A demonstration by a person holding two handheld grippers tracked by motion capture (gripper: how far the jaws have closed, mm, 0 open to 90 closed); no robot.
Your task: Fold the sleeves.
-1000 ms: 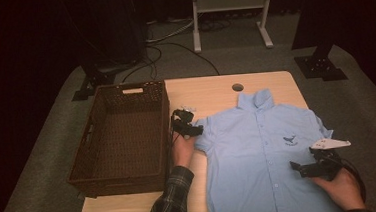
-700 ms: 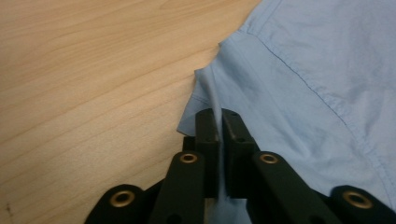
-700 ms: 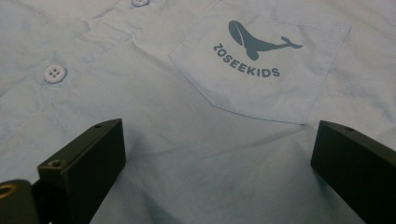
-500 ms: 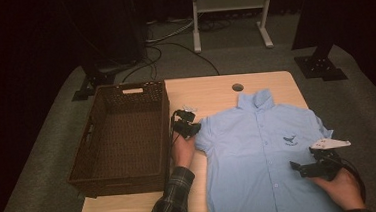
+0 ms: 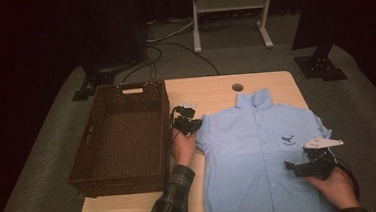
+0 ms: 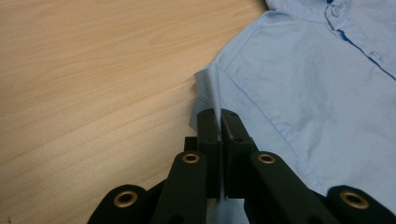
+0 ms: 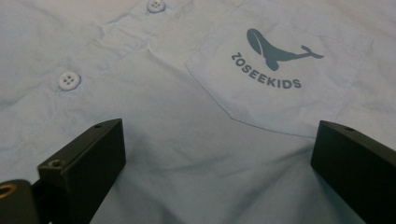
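Your left tool (image 6: pixel 218 122) has closed since the earlier pictures: its jaws, apart a second ago, now pinch a raised fold at the sleeve edge of the light blue short-sleeved button-up shirt (image 5: pixel 259 151). That sleeve edge has lifted slightly off the tabletop (image 6: pixel 93 84).

A light wooden table (image 5: pixel 215 91) carries a brown wicker basket (image 5: pixel 120 136) beside a flat blue shirt (image 5: pixel 259 151).

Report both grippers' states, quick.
Left gripper: shut on the shirt sleeve edge.
Right gripper: open above the shirt, holding nothing.
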